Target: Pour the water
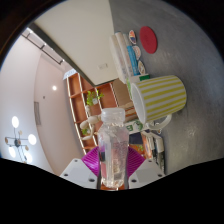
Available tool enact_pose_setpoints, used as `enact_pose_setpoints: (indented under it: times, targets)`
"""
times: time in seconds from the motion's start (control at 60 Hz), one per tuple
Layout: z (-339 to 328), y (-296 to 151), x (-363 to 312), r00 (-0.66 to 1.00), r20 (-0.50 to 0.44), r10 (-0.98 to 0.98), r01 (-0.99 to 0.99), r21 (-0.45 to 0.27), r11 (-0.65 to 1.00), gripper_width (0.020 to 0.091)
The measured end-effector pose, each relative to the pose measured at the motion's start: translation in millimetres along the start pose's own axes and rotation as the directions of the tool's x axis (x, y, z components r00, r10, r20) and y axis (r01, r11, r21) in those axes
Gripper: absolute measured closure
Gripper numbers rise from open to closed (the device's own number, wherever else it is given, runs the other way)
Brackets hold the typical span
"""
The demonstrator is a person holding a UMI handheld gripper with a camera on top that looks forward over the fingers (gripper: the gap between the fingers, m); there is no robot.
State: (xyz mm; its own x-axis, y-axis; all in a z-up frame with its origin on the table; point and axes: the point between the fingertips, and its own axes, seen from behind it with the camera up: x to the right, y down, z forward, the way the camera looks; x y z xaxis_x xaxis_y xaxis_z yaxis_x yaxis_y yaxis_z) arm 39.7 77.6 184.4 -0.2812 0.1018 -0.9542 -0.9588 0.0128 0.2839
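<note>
Between the fingers [113, 168]: gripping a clear bottle [114, 148], pink pads [93, 160] pressing its sides, so closed on it, only bottle-width apart. Bottle sitting roughly upright relative to the fingers, neck and white collar pointing away from the camera, pinkish tint showing through its lower half from the pads behind. Cannot tell the water level inside.

Whole view rolling hard, so the gripper tilting a lot: table [175, 45] appearing as a grey textured surface running up one side, wall and ceiling filling the other.

Just beyond the bottle mouth: a mug [160, 98] with yellow-white vertical stripes, standing on the table, open mouth facing toward the bottle top. Bottle neck sitting near the mug rim, slightly off to one side; cannot tell whether touching. No stream visible.

Past the mug on the table: a red round thing [149, 38], looking like a lid or coaster, lying flat. Beside it, a white-and-blue box or carton [126, 55], details too small to read. Something dark next to the mug base, near the fingers, unclear.

In the background: wooden shelving [80, 98] with open compartments, some green items on it. Ceiling lamps [18, 125] glowing on the far side, a light strip running along the ceiling.
</note>
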Motion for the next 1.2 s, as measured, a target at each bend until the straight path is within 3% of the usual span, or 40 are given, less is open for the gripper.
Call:
enact_pose_setpoints:
  times: [0.1, 0.333, 0.483, 0.6, 0.717, 0.85, 0.917, 1.017, 1.2]
  targets:
    - [4, -10, -10, 0.987, 0.067, 0.144, -0.144, 0.003, 0.99, 0.0764]
    - [10, -12, 5, 0.974, 0.017, 0.228, -0.228, -0.009, 0.974, 0.0764]
    - [10, -4, 0, 0.989, 0.021, 0.147, -0.147, -0.021, 0.989, 0.0762]
    - [0, 3, -24, 0.978, 0.008, -0.209, 0.209, -0.028, 0.978, 0.0761]
    - [-6, -14, -59, 0.751, -0.053, -0.658, 0.659, -0.015, 0.752, 0.0761]
    - [-15, -58, -99, 0.399, -0.158, -0.903, 0.915, 0.013, 0.402, 0.0763]
    - [-12, -93, -99, 0.19, -0.241, -0.952, 0.98, -0.006, 0.197, 0.0764]
    - [-21, -149, -108, -0.073, -0.378, -0.923, 0.995, -0.088, -0.043, 0.0745]
    - [-19, -222, -87, -0.232, -0.466, -0.854, 0.969, -0.186, -0.161, 0.0746]
